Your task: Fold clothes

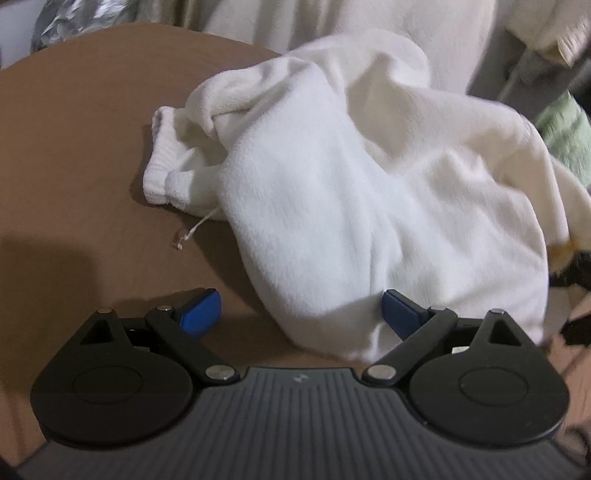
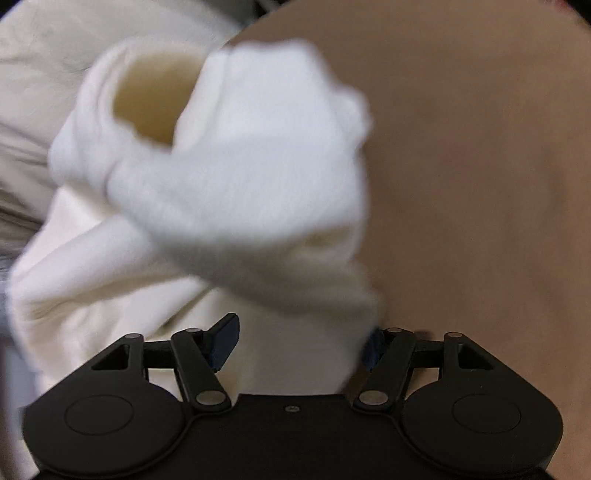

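A white fleece garment (image 1: 351,192) lies bunched on the brown table (image 1: 74,147), with a ribbed cuff (image 1: 162,162) and a drawstring (image 1: 195,227) at its left. My left gripper (image 1: 301,314) is open low over the table. The garment's near fold sits between its blue fingertips (image 1: 201,314), up against the right one. In the blurred right wrist view, the same garment (image 2: 240,177) shows an open cuff (image 2: 155,99). My right gripper (image 2: 299,345) has its jaws apart around thick cloth. Cloth partly covers its right finger, while its left pad (image 2: 225,341) shows bare.
Cream bedding or more cloth (image 1: 332,22) lies beyond the table's far edge, with crinkled silver material (image 1: 74,18) at the back left and a pale green textile (image 1: 565,129) at the right. Bare brown tabletop (image 2: 480,184) spreads to the right of the garment.
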The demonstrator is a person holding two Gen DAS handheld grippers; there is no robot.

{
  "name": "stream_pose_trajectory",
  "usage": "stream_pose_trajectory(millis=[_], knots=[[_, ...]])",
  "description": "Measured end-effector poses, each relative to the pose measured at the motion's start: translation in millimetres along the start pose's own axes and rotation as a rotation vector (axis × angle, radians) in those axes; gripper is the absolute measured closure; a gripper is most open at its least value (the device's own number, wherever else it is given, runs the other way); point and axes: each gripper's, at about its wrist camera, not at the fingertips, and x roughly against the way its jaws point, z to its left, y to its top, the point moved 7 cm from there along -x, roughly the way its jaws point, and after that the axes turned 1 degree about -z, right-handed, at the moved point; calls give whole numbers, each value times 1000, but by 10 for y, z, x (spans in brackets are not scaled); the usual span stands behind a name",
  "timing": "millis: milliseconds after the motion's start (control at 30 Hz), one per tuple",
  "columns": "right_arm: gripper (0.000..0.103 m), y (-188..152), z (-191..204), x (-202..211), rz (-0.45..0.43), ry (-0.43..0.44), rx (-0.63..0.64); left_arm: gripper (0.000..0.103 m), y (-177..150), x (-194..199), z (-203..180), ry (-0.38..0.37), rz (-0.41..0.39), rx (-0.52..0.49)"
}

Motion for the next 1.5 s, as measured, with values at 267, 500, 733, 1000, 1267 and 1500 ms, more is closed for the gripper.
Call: stream_pose_trajectory(millis=[267,500,733,1000,1267,1500], knots=[[89,-250,652,114,-102,107,360,82,374,-132,-250,101,-113,-97],[93,-179,594,936,-263,-21,659,85,1180,609,-141,329,-375,-292],[94,359,832,1917,-521,-190,927,86,1574,1617,-257,472,-583,-411],[88,1094,1056,1084,-638,-473,917,52,1450,1190,456,501,-322,-323],[63,338,843,189,-405,-276,507,46,606,1060,1002,417,-19,-192],[42,-433,1102,275,-393,-53,633,32,397,1449,725,222,-25,-69]])
